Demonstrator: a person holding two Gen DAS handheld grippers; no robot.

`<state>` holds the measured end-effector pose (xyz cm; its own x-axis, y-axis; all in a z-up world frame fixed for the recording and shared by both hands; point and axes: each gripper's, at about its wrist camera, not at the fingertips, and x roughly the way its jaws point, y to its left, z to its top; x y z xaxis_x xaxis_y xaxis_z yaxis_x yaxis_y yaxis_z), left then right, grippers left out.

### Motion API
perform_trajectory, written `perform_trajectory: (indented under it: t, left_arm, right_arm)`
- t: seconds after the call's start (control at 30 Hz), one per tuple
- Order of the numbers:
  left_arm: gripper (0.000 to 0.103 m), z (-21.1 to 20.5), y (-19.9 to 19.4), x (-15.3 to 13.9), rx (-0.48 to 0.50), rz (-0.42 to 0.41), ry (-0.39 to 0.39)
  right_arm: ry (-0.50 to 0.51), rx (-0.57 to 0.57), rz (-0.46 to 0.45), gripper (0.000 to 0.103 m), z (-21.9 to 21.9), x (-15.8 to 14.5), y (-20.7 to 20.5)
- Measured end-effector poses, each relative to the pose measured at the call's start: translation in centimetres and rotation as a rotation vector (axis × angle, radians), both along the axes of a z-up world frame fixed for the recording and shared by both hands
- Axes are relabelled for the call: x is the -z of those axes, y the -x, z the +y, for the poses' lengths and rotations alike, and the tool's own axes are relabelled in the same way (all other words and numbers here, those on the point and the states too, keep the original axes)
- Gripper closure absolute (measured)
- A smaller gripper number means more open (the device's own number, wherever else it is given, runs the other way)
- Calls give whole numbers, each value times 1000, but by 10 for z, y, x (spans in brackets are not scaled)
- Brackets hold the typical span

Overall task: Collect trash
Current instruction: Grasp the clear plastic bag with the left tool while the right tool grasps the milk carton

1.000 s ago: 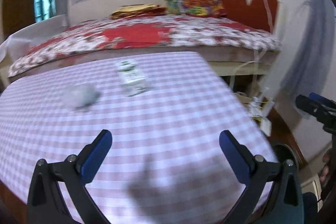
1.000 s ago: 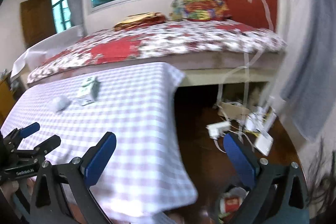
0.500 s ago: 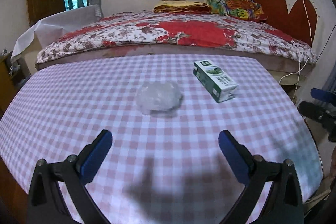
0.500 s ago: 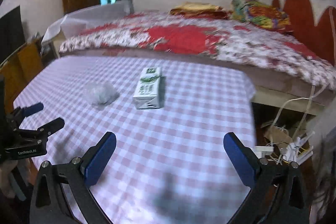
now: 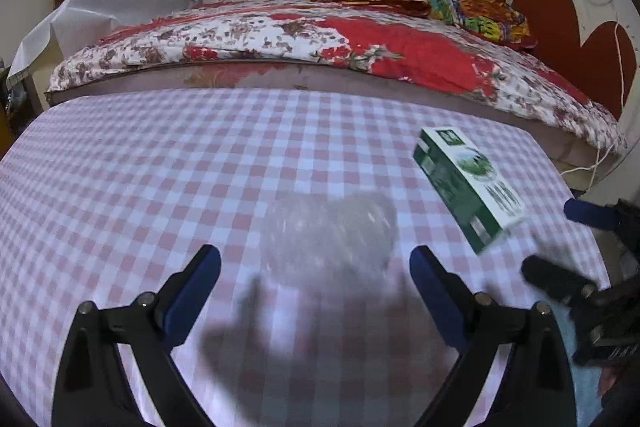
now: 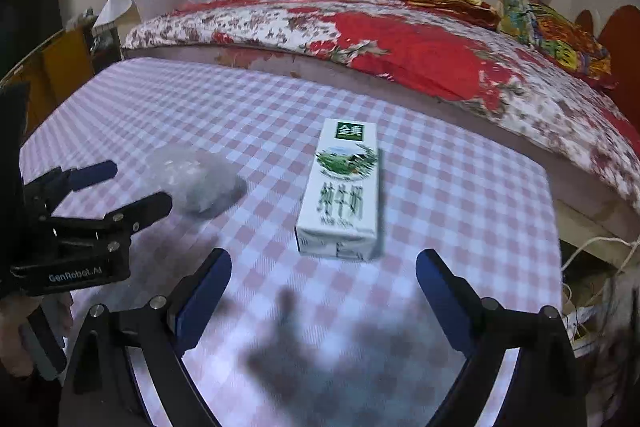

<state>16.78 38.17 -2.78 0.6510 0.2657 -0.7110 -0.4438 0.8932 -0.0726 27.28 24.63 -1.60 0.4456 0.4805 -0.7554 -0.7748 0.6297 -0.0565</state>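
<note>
A crumpled clear plastic wad (image 5: 328,233) lies on the pink checked tablecloth (image 5: 160,167), just ahead of my open left gripper (image 5: 314,277). A green and white milk carton (image 6: 342,193) lies flat on the cloth, right in front of my open right gripper (image 6: 324,281). In the left wrist view the carton (image 5: 466,183) is to the right of the wad. In the right wrist view the wad (image 6: 196,181) is at the left, with the left gripper (image 6: 128,187) beside it. The right gripper (image 5: 568,247) shows at the right edge of the left wrist view. Both grippers are empty.
A bed with a red floral cover (image 5: 320,39) stands behind the table. The table's right edge (image 6: 554,211) drops to a floor with cables and clutter (image 6: 588,307). A wooden cabinet (image 6: 60,67) is at the left.
Both grippers have swung left and moved closer to the table. The wad now sits just ahead of the left gripper and the carton just ahead of the right gripper. Jaws stayed open.
</note>
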Motion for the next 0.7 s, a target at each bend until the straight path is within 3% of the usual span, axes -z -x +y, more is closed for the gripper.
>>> perform_trajectory:
  t: [0.13,0.43,0.6,0.7]
  left_arm:
    - [10,7,-13,9,32,14,9]
    - [12,16,-31,18,40,13,31]
    - [24,14,-39,18,65,19,46]
    - [40,10,-44,23,96,43,55]
  right_arm:
    - [43,5,13,21,17,11,-18]
    - [67,14,49,30,38,22,-45]
    - [64,27,85,41,42,29,-52]
    - [65,25,92,41,41,29,-53]
